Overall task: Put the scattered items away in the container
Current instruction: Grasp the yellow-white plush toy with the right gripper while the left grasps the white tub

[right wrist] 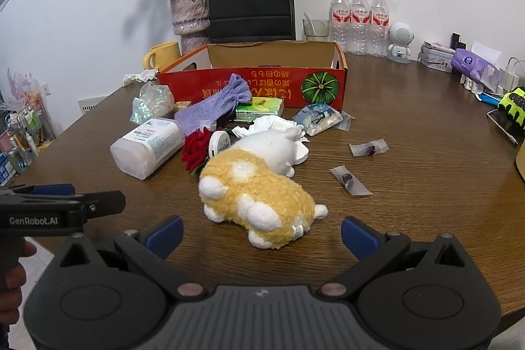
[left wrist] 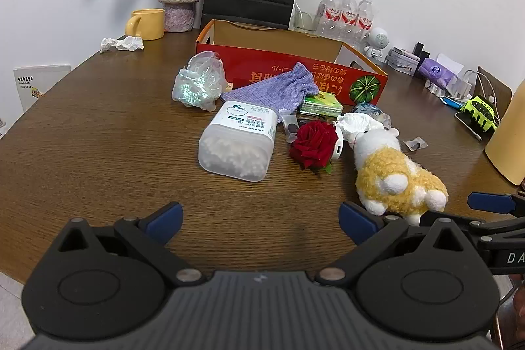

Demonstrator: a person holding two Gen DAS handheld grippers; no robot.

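- Step in hand: judged as the opening approach; nothing is being carried, and the scattered items are all lying outside the cardboard box (right wrist: pixel 252 81).
- Right tool (right wrist: pixel 261 233): fingers standing wide apart, empty, hovering over the near edge of the surface (right wrist: pixel 426 127), the plush toy (right wrist: pixel 259 192) sitting just ahead at 12 o'clock.
- Left tool (left wrist: pixel 260 220): fingers likewise spread apart, holding nothing; the cotton swab jar (left wrist: pixel 238 141) is lying ahead at 12 o'clock, the plush toy (left wrist: pixel 393 176) at 2 o'clock.
- Plush toy: lying on its side, long axis running from 5 o'clock (rump, nearest the right tool) to 12 o'clock (white head, pointing toward the box).
- Other items waiting: red rose (right wrist: pixel 197 150), purple pouch (right wrist: pixel 213 109), green packet (right wrist: pixel 261 109), all clustering between toy and box.
- Box: sitting at 12 o'clock beyond the cluster, opening facing up.
- Next move, as a judgement: the right tool is needing to advance, straddle the toy's yellow body across its narrow width, close, lift, then carry to the box.
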